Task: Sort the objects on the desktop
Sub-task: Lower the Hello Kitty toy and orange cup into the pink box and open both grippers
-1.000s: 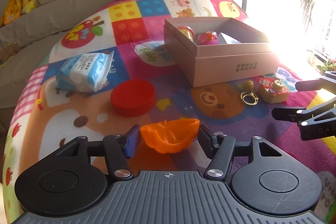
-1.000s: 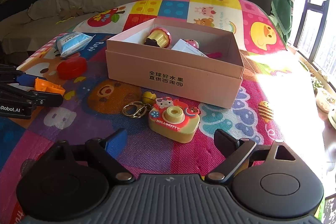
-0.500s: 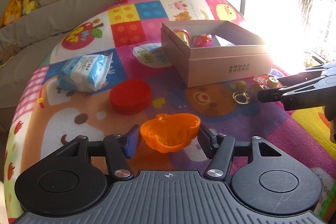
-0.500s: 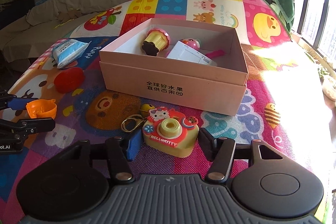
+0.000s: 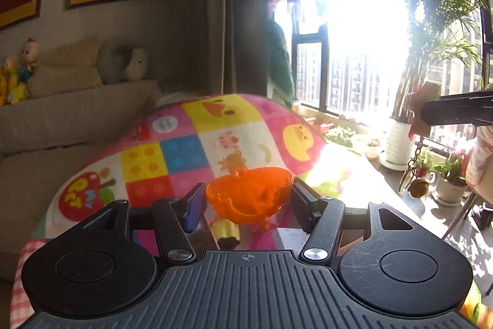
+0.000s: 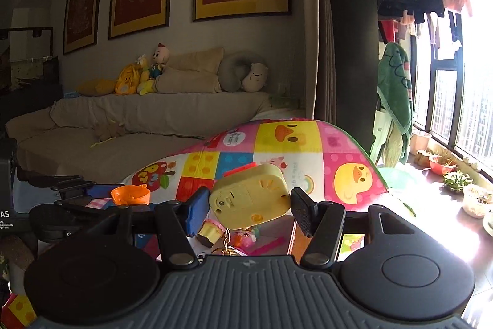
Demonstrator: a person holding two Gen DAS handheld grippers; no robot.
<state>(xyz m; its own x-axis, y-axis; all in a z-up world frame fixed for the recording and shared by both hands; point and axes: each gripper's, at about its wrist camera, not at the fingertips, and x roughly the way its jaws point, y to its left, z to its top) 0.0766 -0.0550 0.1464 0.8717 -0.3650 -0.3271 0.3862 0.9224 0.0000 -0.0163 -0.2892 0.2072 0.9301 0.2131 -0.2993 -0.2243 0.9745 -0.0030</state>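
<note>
My left gripper [image 5: 246, 202] is shut on an orange pumpkin-shaped cup [image 5: 249, 195] and holds it in the air; it also shows in the right wrist view [image 6: 131, 195]. My right gripper [image 6: 245, 207] is shut on a yellow toy camera [image 6: 249, 199], tilted with its back to the lens and its keychain [image 6: 226, 245] hanging under it. In the left wrist view the camera [image 5: 423, 110] is a dark shape at the right with the keychain [image 5: 414, 171] dangling. Below both grippers lie a cupcake toy [image 6: 209, 232] and a pink toy [image 6: 246, 238]; the box around them is mostly hidden.
The colourful cartoon mat [image 6: 277, 153] covers the table. A beige sofa [image 6: 138, 119] with plush toys stands behind. Bright windows with potted plants [image 5: 443, 184] are at the right. A white card [image 5: 289, 238] lies below the left gripper.
Both grippers have risen and tilted up. The right gripper has closed on the toy camera and lifted it off the mat. The left gripper still holds the orange cup, now above the toys.
</note>
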